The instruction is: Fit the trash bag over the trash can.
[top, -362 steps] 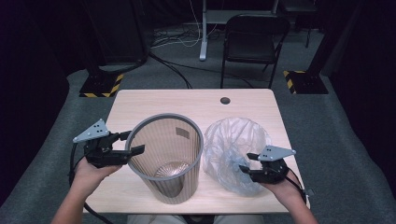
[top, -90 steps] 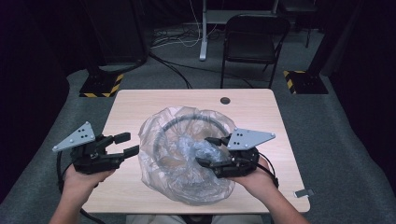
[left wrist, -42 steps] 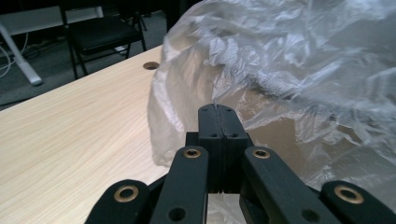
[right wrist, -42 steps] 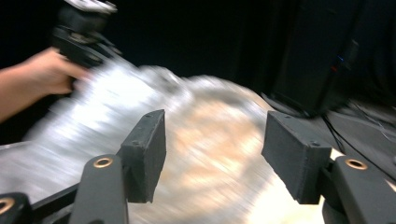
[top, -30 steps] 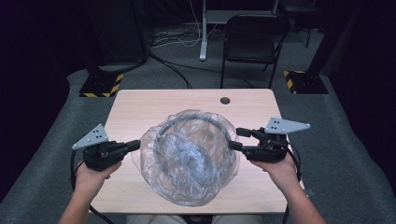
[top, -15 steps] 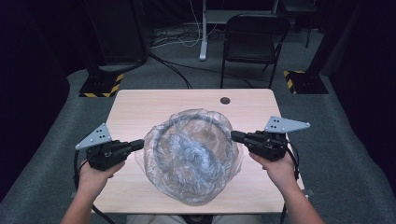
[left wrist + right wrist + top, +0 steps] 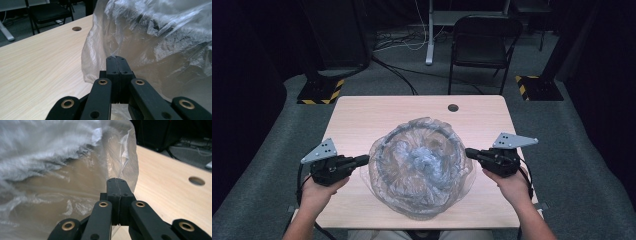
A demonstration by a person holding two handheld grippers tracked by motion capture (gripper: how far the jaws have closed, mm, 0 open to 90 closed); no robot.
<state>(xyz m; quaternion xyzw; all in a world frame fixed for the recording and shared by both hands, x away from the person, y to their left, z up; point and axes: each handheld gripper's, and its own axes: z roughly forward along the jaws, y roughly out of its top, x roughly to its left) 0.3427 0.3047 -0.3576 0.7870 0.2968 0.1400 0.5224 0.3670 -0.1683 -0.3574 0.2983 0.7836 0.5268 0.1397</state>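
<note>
Crinkled clear plastic bag point(image 7: 419, 167) drapes round basket on pale wood-grain tabletop point(image 7: 362, 115); left tongs point(image 7: 364, 160) and right tongs point(image 7: 469, 152) each pinch its film.

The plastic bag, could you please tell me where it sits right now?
In the high view the plastic bag is draped over the bin at the middle of the table, between the left tool and right tool.

No readable text, labels or numbers anywhere. Closest thing to a sign is the yellow-black hazard striping on the stand bases point(image 7: 318, 91) behind the table point(image 7: 362, 120).
</note>
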